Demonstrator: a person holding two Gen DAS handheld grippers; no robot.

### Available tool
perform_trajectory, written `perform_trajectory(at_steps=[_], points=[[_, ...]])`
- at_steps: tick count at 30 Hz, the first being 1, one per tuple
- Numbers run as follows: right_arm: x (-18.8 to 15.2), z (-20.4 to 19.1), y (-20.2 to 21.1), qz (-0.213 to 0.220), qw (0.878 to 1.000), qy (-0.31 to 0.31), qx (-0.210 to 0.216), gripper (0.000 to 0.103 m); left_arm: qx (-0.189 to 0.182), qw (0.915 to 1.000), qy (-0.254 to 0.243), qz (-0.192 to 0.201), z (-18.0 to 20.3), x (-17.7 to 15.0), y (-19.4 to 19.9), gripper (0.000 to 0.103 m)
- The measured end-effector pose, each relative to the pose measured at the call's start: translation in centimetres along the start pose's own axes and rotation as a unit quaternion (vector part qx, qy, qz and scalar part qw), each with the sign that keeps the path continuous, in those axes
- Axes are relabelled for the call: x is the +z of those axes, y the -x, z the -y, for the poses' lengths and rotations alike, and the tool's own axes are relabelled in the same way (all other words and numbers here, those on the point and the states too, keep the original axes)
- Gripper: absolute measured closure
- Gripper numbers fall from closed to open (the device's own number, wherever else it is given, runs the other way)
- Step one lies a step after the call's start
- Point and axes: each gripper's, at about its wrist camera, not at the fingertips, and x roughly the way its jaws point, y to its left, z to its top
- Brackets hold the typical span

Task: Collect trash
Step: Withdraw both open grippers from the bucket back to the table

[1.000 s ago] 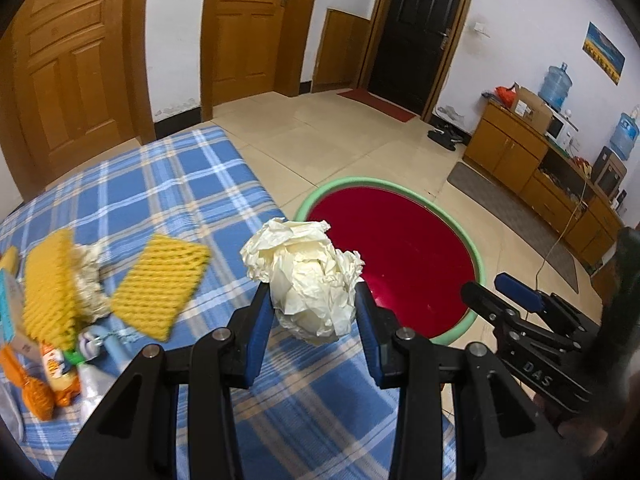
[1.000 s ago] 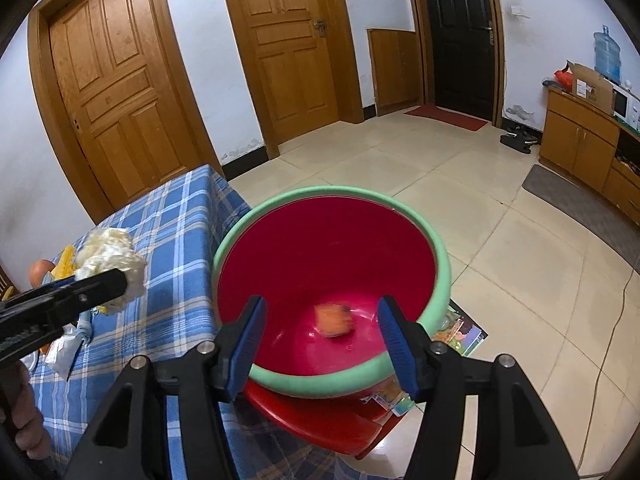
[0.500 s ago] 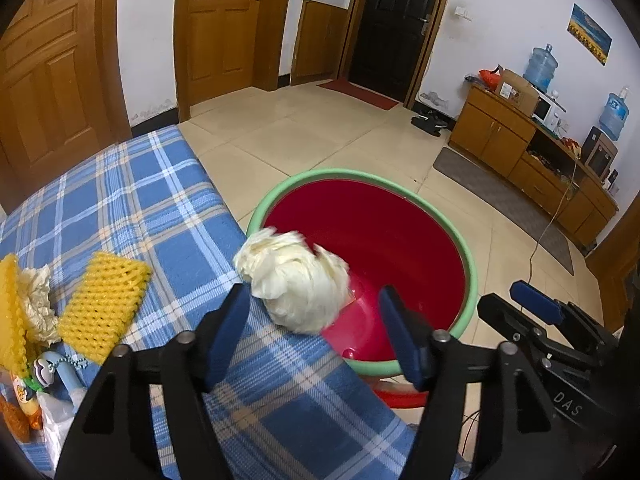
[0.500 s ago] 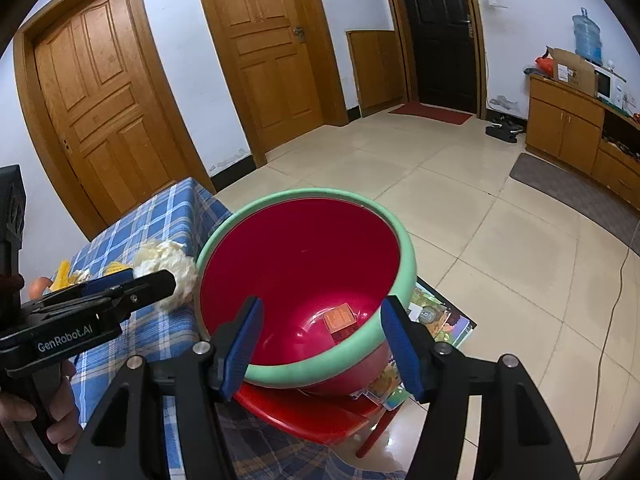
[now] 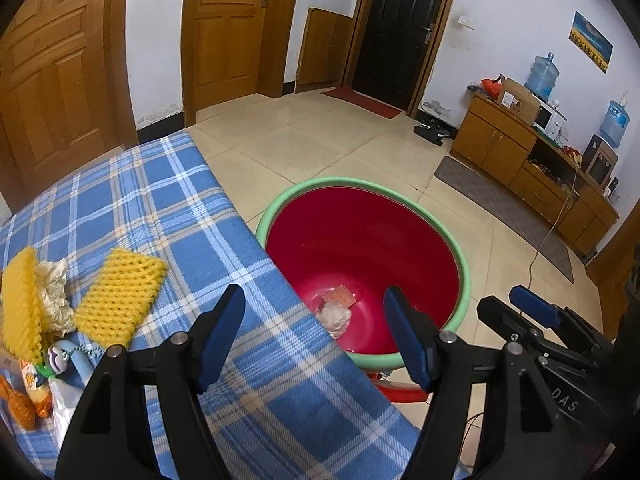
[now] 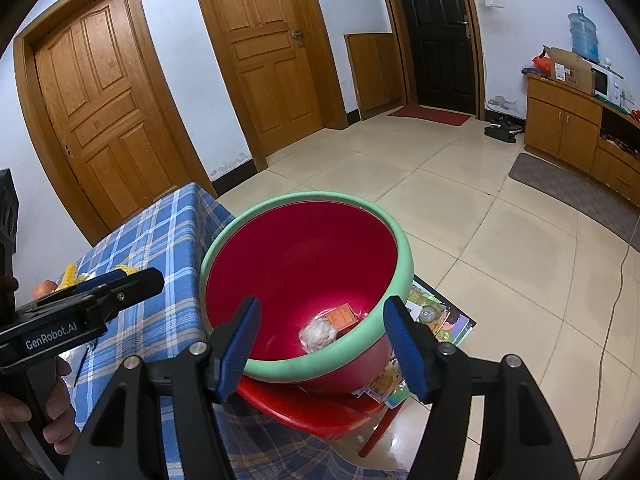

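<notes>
Both tools stand empty with jaws apart, the left tool [image 5: 314, 336] just opening; next, approach the yellow foam net [image 5: 118, 294] squarely and pinch mid-body.

White walls [image 5: 500, 40], beige tiled floor [image 6: 500, 220], 2 wooden doors [image 6: 272, 60], low cabinet [image 5: 520, 160].

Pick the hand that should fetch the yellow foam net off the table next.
Left. The left gripper is open and empty over the plaid tablecloth, with the yellow foam net close beside it; the right gripper faces the red basin.

Even indoor light, sharp, fisheye-warped edges
</notes>
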Motion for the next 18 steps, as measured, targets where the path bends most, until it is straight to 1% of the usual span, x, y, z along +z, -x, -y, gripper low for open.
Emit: perform_trajectory(at_steps=[5, 15, 18], points=[[-0.1, -0.6, 0.6, 0.002, 1.000, 0.003, 0.004, 0.036, 0.005, 0.9999, 0.008, 0.003, -0.7, -0.5, 0.9, 0.032], [-0.9, -2.1, 2.1, 0.000, 1.000, 0.008, 0.018, 0.026, 0.035, 0.9991, 0.021, 0.013, -2.2, -2.2, 4.0, 0.032], [-1.1, -2.8, 2.4, -0.002, 1.000, 0.009, 0.024, 0.026, 0.041, 0.9986, 0.030, 0.016, -2.9, -2.7, 5.0, 0.032]])
